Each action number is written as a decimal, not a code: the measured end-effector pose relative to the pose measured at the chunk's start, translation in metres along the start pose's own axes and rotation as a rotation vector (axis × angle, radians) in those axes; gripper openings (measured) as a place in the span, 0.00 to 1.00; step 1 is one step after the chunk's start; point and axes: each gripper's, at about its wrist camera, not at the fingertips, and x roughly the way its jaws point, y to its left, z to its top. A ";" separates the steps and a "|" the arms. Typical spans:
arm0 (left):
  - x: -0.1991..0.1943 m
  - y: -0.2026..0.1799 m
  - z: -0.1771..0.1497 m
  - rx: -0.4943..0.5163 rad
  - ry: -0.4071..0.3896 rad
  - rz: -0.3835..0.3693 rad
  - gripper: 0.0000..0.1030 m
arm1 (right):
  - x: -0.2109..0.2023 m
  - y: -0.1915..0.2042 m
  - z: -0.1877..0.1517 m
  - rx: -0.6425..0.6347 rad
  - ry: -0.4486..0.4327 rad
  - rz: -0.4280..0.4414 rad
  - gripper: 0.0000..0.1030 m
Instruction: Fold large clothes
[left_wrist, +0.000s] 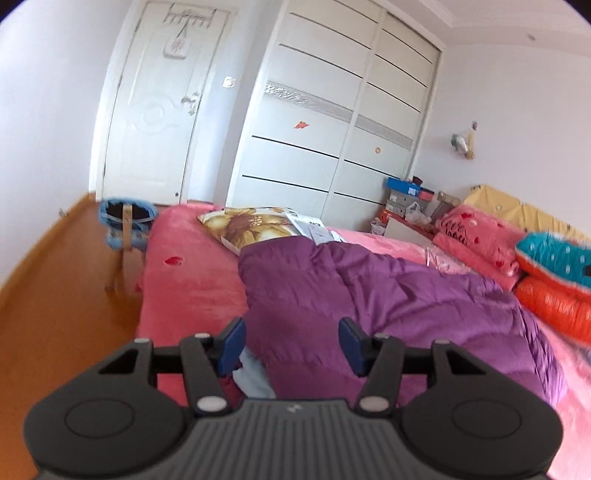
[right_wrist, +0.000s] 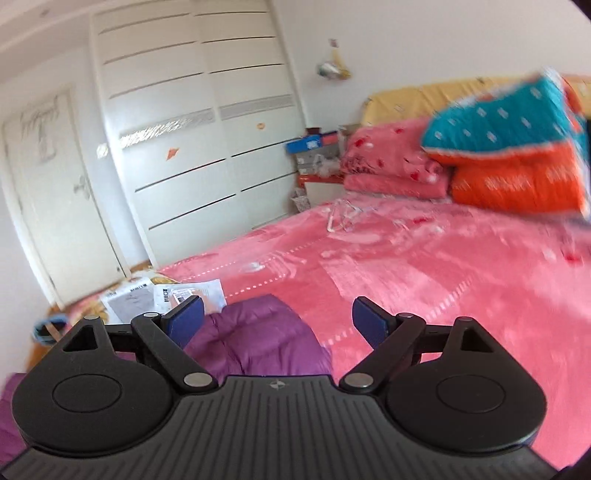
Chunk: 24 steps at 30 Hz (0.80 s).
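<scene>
Fingers of both grippers parted and empty above purple padded coat spread flat on pink bed, presumably for folding.

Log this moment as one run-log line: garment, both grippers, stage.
garment: purple padded coat lying on pink bed | left gripper: open, empty | right gripper: open, empty | stage: coat released

Premises: a bedroom in a private home. A bed with a pink blanket fills most of the room, folded quilts stacked at its headboard end, opposite a white sliding-door wardrobe. A white panelled door (hook rack on top) and wood flooring complete the room.
</scene>
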 end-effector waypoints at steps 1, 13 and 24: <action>-0.007 -0.004 -0.003 0.008 0.003 -0.006 0.58 | -0.021 -0.005 -0.007 0.015 0.006 -0.019 1.00; -0.105 -0.069 -0.060 0.079 0.165 -0.077 0.84 | -0.172 -0.053 -0.137 0.051 0.168 -0.219 1.00; -0.216 -0.165 -0.104 0.124 0.255 0.006 0.93 | -0.267 -0.036 -0.167 -0.148 0.247 -0.209 1.00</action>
